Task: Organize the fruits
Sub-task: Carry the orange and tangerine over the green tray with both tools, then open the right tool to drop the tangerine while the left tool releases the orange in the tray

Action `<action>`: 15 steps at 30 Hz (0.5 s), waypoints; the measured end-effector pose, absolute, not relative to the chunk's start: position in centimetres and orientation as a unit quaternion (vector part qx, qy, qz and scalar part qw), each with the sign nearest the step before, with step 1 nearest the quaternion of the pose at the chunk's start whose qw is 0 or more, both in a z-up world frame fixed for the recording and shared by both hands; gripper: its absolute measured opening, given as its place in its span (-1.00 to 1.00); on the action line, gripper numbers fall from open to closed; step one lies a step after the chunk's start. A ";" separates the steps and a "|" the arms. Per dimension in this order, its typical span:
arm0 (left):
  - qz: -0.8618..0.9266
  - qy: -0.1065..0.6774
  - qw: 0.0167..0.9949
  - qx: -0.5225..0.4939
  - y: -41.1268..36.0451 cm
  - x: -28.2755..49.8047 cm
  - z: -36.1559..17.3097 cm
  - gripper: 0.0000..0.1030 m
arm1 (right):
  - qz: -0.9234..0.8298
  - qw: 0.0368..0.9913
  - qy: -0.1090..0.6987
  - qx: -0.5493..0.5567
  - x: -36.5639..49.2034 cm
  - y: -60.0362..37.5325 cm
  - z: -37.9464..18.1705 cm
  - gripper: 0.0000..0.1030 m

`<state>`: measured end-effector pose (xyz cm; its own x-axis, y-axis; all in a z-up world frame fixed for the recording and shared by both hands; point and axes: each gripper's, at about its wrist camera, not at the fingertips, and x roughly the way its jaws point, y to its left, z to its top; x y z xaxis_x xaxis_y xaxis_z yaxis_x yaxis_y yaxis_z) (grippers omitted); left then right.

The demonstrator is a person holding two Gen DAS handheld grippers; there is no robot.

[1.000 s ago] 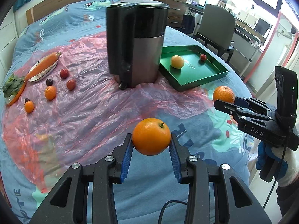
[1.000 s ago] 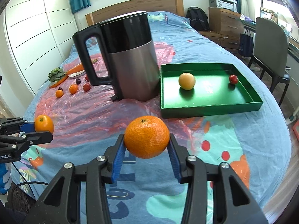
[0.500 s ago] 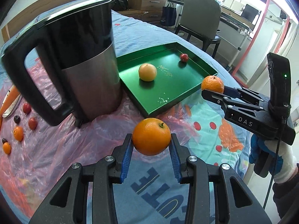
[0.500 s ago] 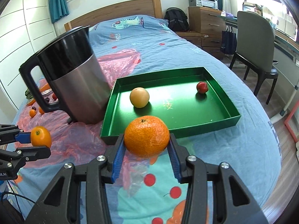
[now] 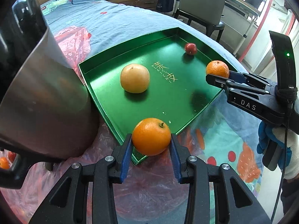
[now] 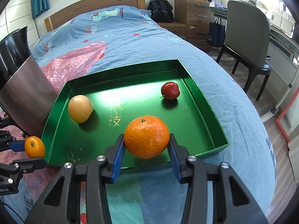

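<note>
My left gripper point(image 5: 151, 141) is shut on a smooth orange point(image 5: 151, 135), which hangs over the near corner of the green tray point(image 5: 168, 97). My right gripper point(image 6: 146, 140) is shut on a dimpled mandarin point(image 6: 146, 136) above the tray's point(image 6: 196, 123) front part. Inside the tray lie a pale yellow fruit point(image 5: 134, 78) point(image 6: 80, 108) and a small red fruit point(image 5: 190, 48) point(image 6: 170, 90). Each wrist view shows the other gripper: the right gripper point(image 5: 216, 74) with its mandarin point(image 5: 217, 69) at the tray's right rim, the left gripper point(image 6: 28, 155) with its orange point(image 6: 34, 146) at the left corner.
A steel and black kettle point(image 5: 37, 93) point(image 6: 24, 93) stands close against the tray's left side on a red plastic sheet point(image 5: 71, 43). More small fruits point(image 5: 3, 162) lie behind the kettle. The bed drops off to the right, where a chair point(image 6: 246, 43) stands.
Both grippers have carried their oranges forward and down from the bed's front to the green tray. The kettle has slid to the left edge of both views.
</note>
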<state>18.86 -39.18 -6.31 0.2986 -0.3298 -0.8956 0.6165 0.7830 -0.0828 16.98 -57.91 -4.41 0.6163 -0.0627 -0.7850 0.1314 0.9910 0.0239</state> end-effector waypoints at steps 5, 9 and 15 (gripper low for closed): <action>-0.290 0.518 0.791 0.144 -40.3 20.2 -7.9 -0.35 | -0.061 0.894 0.443 0.040 18.3 -59.0 -5.8 -0.62; -0.284 0.524 0.790 0.142 -41.0 21.1 -8.9 -0.35 | -0.064 0.893 0.443 0.044 19.2 -59.6 -6.5 -0.62; -0.276 0.533 0.788 0.137 -41.1 21.7 -9.8 -0.35 | -0.074 0.893 0.440 0.052 20.0 -60.3 -7.0 -0.61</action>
